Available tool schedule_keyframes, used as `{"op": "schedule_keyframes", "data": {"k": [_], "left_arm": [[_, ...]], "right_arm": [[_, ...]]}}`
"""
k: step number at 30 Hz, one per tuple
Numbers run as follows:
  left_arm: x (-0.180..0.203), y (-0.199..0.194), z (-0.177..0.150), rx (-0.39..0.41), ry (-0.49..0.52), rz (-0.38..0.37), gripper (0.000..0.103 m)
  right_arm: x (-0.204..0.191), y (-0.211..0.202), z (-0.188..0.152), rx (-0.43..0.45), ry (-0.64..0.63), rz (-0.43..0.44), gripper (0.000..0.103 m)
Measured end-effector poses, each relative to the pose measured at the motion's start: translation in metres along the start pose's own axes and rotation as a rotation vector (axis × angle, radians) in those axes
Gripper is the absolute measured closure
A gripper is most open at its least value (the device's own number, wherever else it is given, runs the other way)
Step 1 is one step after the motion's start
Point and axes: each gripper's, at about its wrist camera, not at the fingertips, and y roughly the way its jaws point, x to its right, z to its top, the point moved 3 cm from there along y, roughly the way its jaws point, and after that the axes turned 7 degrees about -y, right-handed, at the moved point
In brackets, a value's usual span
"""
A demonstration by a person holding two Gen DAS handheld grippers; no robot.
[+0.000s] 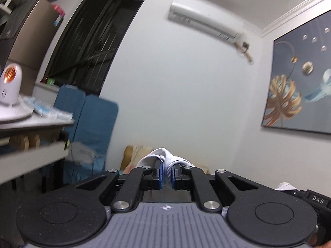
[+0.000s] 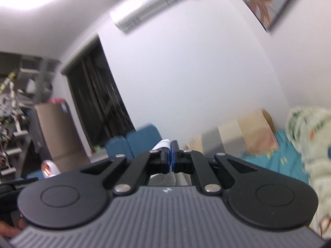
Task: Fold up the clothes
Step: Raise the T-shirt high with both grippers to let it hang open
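My left gripper is shut on a bunched edge of a white garment, with a ribbed hem squeezed between the blue pads; it is held up high, facing the white wall. My right gripper is shut on a thin edge of the same white garment, which pokes out past the left finger. The rest of the garment hangs below both grippers, hidden by them. Both views are tilted upward and blurred.
A white table with a white lamp stands to the left. A blue sofa stands by a dark window. A bed with a teal sheet and a pale patterned blanket lies to the right. Cardboard boxes line the wall.
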Motion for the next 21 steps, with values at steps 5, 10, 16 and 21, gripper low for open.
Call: {"op": "schedule_keyframes", "data": {"k": [5,10,16,21], "left_arm": [[0.055,-0.037,0.077,0.112,0.051,-0.119,0.095],[0.105,-0.086,0.141,0.194,0.079,-0.222,0.094],[0.144,-0.122,0.181,0.240,0.090,-0.285,0.094],[0.128,-0.069,0.164,0.149,0.082,-0.226,0.094]], "right_arm": [[-0.026,-0.033,0.091,0.177,-0.067,0.068,0.098],[-0.051,-0.077,0.170,0.328,-0.124,0.124,0.098],[-0.071,-0.108,0.232,0.421,-0.197,0.148,0.098],[-0.059,-0.069,0.219,0.341,-0.236,0.082,0.098]]}}
